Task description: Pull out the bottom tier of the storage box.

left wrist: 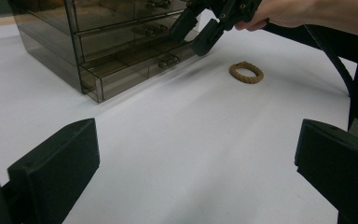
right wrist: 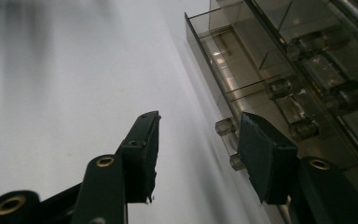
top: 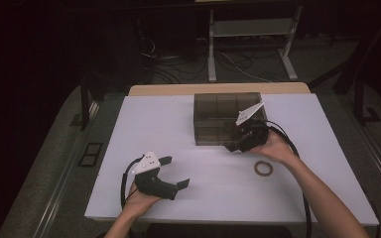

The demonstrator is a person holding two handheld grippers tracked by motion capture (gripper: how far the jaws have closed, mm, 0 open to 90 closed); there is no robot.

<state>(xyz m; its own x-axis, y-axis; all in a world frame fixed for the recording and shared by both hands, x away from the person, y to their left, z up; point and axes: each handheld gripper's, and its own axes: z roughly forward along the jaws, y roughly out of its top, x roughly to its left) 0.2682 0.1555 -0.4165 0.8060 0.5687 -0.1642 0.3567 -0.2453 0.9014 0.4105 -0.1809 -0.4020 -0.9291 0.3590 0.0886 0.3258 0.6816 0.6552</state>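
Observation:
A smoky see-through drawer box (top: 218, 106) stands at the back middle of the white table (top: 154, 119). My right gripper (top: 233, 146) is at the box's lower front. In the right gripper view, my right gripper (right wrist: 200, 140) has its jaws apart. The bottom drawer's clear handle (right wrist: 225, 126) sits between them, just beside the right-hand jaw; the other jaw is clear of it. A brown braided ring (top: 263, 168) lies on the table to the right of that hand. My left gripper (top: 176, 172) rests open near the front left, with nothing between its jaws.
In the left gripper view, the drawer box (left wrist: 98, 28) shows three stacked drawers, with the ring (left wrist: 246, 72) to its right. A cable runs from the right gripper (left wrist: 193, 35) across the table. Beyond the table stand a white frame (top: 250, 29) and floor cables.

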